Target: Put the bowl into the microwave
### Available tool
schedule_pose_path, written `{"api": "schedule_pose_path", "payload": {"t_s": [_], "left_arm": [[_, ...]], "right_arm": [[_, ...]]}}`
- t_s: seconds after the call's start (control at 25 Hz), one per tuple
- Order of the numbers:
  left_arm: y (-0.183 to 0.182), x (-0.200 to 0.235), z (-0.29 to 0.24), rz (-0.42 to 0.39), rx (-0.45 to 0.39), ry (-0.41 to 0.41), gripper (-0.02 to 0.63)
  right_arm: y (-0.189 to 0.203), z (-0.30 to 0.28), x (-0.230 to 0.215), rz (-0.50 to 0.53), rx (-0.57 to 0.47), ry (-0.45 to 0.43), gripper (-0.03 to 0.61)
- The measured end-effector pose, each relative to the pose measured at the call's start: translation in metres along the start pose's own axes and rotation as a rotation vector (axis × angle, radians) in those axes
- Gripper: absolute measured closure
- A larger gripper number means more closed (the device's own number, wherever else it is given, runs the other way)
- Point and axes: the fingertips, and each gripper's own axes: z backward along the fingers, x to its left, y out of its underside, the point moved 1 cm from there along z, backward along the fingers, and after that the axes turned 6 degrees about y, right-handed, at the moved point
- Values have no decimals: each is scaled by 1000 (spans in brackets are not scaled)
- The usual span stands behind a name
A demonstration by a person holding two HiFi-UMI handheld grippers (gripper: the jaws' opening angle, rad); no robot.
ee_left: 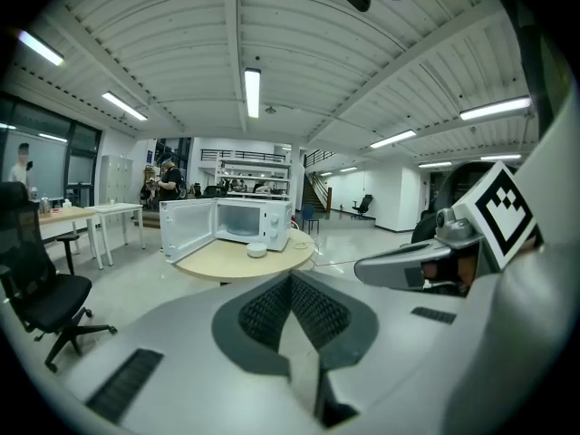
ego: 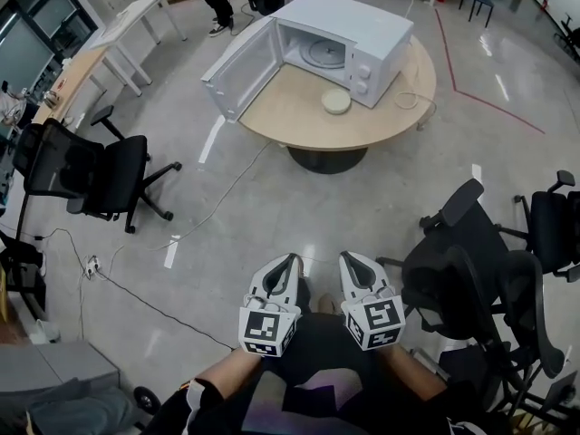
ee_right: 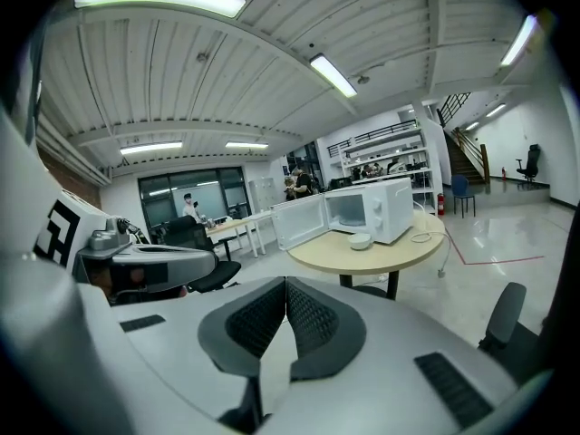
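Observation:
A white microwave [ego: 344, 45] stands on a round wooden table [ego: 290, 116], its door [ego: 243, 69] swung wide open to the left. A small pale bowl [ego: 336, 101] rests on the table just in front of the microwave. Both grippers are held close to the person's body, several steps from the table. My left gripper [ego: 292, 261] is shut with nothing in it, and my right gripper [ego: 347, 259] beside it is shut and empty too. The left gripper view shows the microwave [ee_left: 254, 221] and bowl [ee_left: 256, 250] far off; the right gripper view shows the microwave [ee_right: 373, 208] and bowl [ee_right: 360, 240] likewise.
Black office chairs stand at the left [ego: 86, 175] and right [ego: 476, 275] of the floor between me and the table. A cable [ego: 159, 308] trails across the floor at the left. Desks [ego: 100, 48] line the far left. A person's legs [ego: 217, 3] show beyond the table.

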Motion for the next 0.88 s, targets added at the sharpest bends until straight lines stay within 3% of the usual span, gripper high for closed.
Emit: {"api": "schedule_pose_path", "payload": {"t_s": [0.48,0.88], "left_arm": [[-37,50,-81,-3,8,150,568],[-60,99,-114,-9,-12,229,568]], "right_arm": [[-37,-70,-30,-22,42,129,562],[-69,-122,-29,-23,38,208,563]]}}
